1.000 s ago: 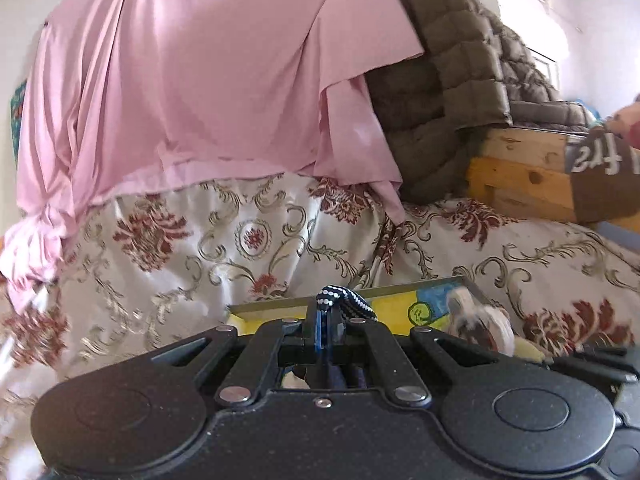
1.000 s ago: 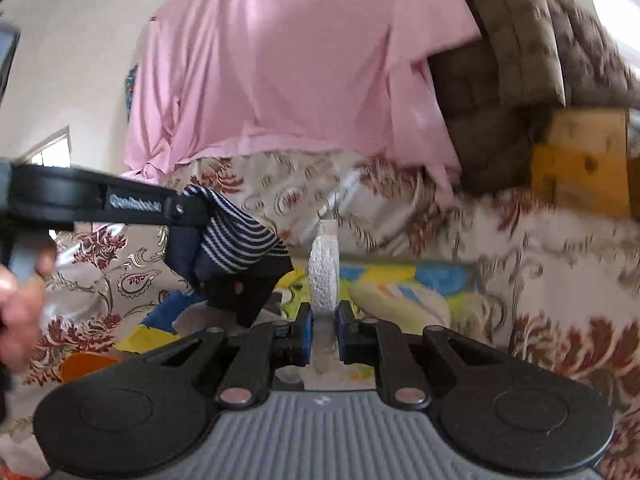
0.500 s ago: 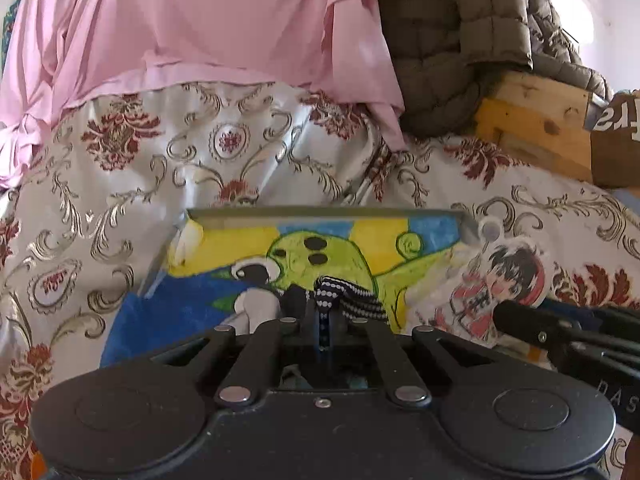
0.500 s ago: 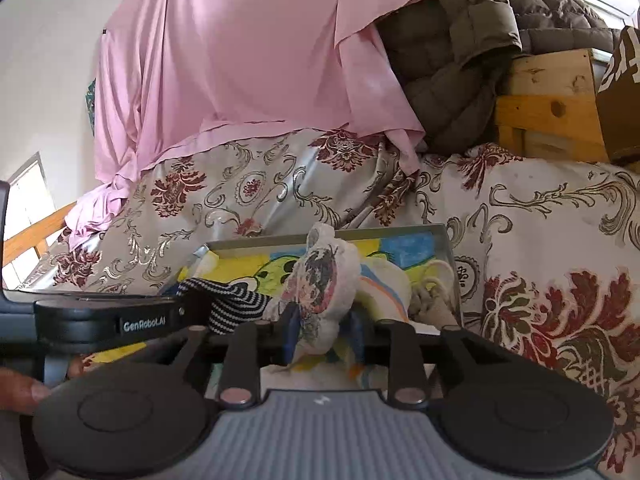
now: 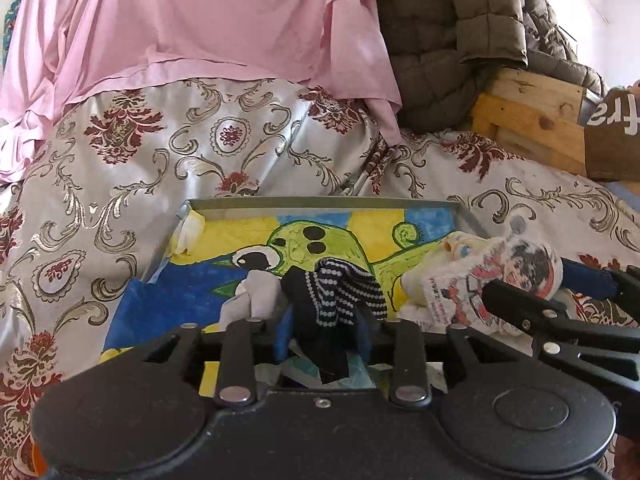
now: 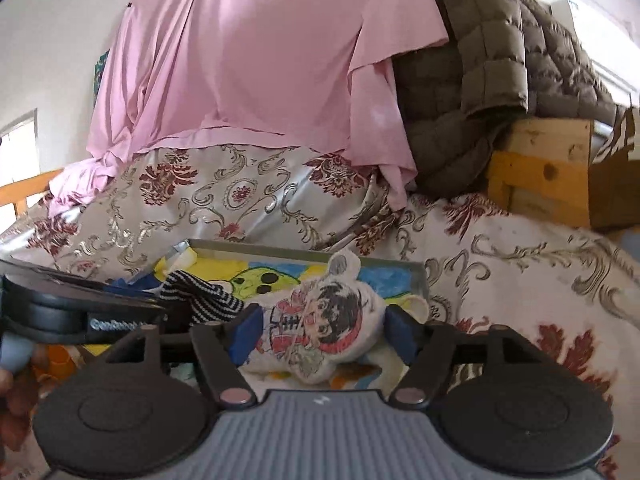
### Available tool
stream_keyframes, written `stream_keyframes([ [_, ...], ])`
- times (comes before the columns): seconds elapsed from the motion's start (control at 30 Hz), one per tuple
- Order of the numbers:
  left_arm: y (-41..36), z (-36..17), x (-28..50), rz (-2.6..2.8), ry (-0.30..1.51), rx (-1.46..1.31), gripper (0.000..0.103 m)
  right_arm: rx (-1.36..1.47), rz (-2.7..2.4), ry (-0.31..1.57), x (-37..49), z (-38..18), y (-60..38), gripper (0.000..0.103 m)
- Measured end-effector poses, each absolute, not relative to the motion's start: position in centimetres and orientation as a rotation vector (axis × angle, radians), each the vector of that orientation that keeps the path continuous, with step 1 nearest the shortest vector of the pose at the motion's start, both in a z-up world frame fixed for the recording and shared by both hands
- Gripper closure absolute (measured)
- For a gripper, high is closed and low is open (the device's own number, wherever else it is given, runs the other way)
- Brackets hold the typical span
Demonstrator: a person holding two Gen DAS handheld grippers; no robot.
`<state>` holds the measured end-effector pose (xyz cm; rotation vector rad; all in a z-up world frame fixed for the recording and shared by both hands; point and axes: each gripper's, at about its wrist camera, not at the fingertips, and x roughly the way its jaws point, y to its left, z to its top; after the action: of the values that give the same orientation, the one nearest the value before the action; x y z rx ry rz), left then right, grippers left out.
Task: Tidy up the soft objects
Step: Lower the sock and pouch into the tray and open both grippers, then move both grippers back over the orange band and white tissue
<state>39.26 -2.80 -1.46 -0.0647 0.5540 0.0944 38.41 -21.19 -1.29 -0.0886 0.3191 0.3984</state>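
Observation:
A grey tray (image 5: 320,203) with a painted green-and-yellow bottom lies on the floral bedspread. My left gripper (image 5: 324,338) is open over the tray, and a dark striped sock (image 5: 340,292) lies loose between its jaws; the sock also shows in the right wrist view (image 6: 204,298). My right gripper (image 6: 320,330) is open, with a white plush cartoon doll (image 6: 320,320) lying flat between its jaws in the tray; the doll also shows in the left wrist view (image 5: 500,280). A pale cloth (image 5: 252,292) sits beside the sock.
A pink sheet (image 5: 200,20) and a brown quilted jacket (image 5: 460,40) hang behind the tray. A wooden frame (image 5: 532,120) and a cardboard box (image 5: 612,136) stand at the right. The floral bedspread (image 5: 120,160) surrounds the tray.
Both grippers came down over the tray and opened. The sock and the plush doll were gripped earlier and now lie loose in the tray.

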Motion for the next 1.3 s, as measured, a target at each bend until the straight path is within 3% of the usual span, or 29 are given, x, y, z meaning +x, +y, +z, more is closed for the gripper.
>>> stream_keyframes([
  [0.63, -2.4, -1.0, 37.8, 0.115, 0.518, -0.106, 0.042, -0.177, 0.312, 0.302, 38.0, -1.6, -21.2, 0.013],
  [0.9, -1.5, 0.9, 34.7, 0.181, 0.453, -0.149, 0.017, -0.120, 0.293, 0.258, 36.1, 0.1, -22.2, 0.001],
  [1.1, -1.1, 2.9, 31.5, 0.208, 0.398, -0.136, 0.003, -0.102, 0.311, 0.197, 33.3, 0.8, -23.0, 0.000],
  [1.3, -0.4, 3.7, 26.3, 0.214, 0.360, -0.191, 0.001, -0.102, 0.359, 0.156, 29.9, 1.2, -23.1, 0.000],
])
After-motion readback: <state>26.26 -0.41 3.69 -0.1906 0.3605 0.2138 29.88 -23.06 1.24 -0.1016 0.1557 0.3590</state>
